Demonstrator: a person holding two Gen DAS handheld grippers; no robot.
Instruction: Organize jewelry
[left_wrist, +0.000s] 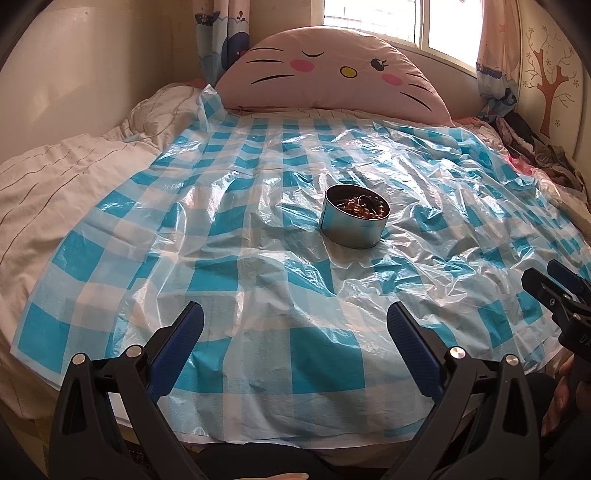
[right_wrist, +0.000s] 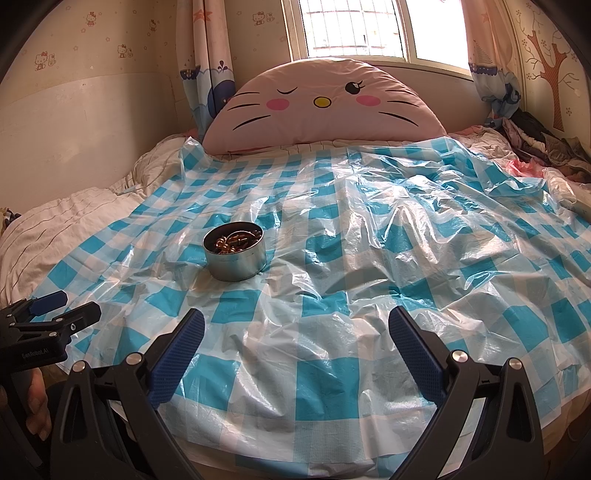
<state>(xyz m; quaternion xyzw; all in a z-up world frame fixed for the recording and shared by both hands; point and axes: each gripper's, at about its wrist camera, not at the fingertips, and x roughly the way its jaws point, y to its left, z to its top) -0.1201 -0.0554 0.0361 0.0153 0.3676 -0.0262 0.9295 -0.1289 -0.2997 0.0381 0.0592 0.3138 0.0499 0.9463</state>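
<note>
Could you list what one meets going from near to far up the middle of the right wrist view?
Right gripper, open → blue-and-white checked plastic sheet → round metal tin of beaded jewelry, left of centre → pink cat-face pillow → window.

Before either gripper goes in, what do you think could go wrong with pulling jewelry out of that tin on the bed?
1. The round metal tin sits on a wrinkled, slick plastic sheet over soft bedding; a push could tip or slide it.
2. The beads and rings lie heaped together, so lifting one piece may drag others out.
3. Both the left gripper and right gripper are open and empty; nothing steadies the tin.
</note>
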